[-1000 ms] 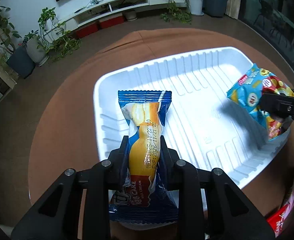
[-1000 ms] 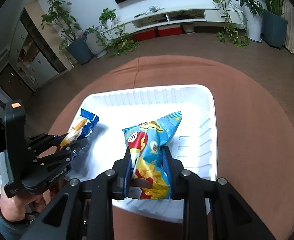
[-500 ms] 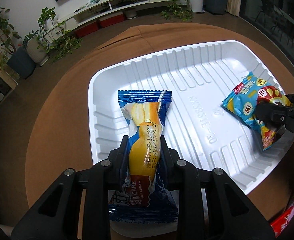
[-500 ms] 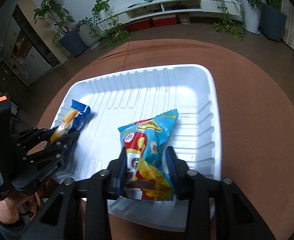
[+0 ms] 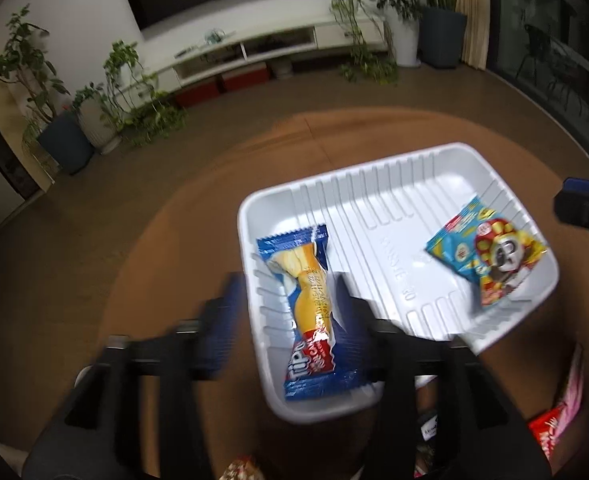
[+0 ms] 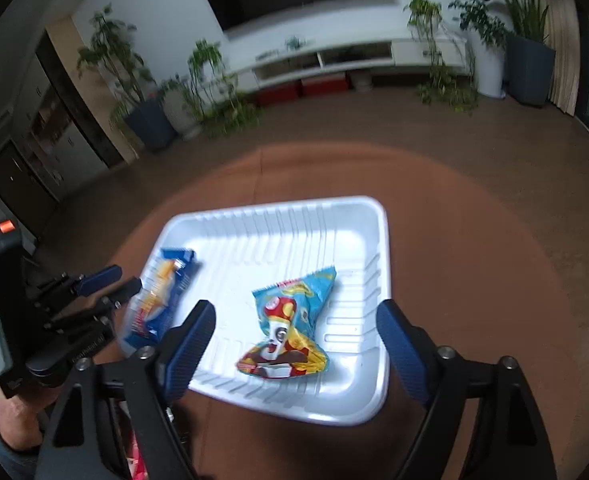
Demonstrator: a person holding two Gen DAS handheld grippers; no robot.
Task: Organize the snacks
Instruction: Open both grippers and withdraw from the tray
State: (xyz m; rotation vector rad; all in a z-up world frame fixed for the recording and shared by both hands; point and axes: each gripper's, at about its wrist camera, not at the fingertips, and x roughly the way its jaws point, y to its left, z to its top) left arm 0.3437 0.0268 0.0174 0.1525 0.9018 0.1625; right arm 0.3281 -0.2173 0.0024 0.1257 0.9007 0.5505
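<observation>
A white ribbed tray (image 5: 394,200) (image 6: 294,216) sits on the round brown table. A blue and orange roll cake packet (image 5: 312,312) (image 6: 162,292) lies at the tray's near left edge. My left gripper (image 5: 290,300) (image 6: 110,284) is open, its blurred fingers either side of the packet and apart from it. A blue snack bag with a mushroom picture (image 5: 490,256) (image 6: 290,324) lies in the tray's right part. My right gripper (image 6: 294,320) is wide open above and behind that bag; part of it shows in the left wrist view (image 5: 586,208).
Red and pink snack packets (image 5: 554,420) lie on the table (image 6: 474,240) near its front edge, to the right of the left gripper. A red packet (image 6: 134,456) shows under the right gripper. Plants and a white TV bench stand beyond the table.
Both grippers have opened and let go of their snacks, which now lie in the tray. Both grippers have pulled back and up from the tray.
</observation>
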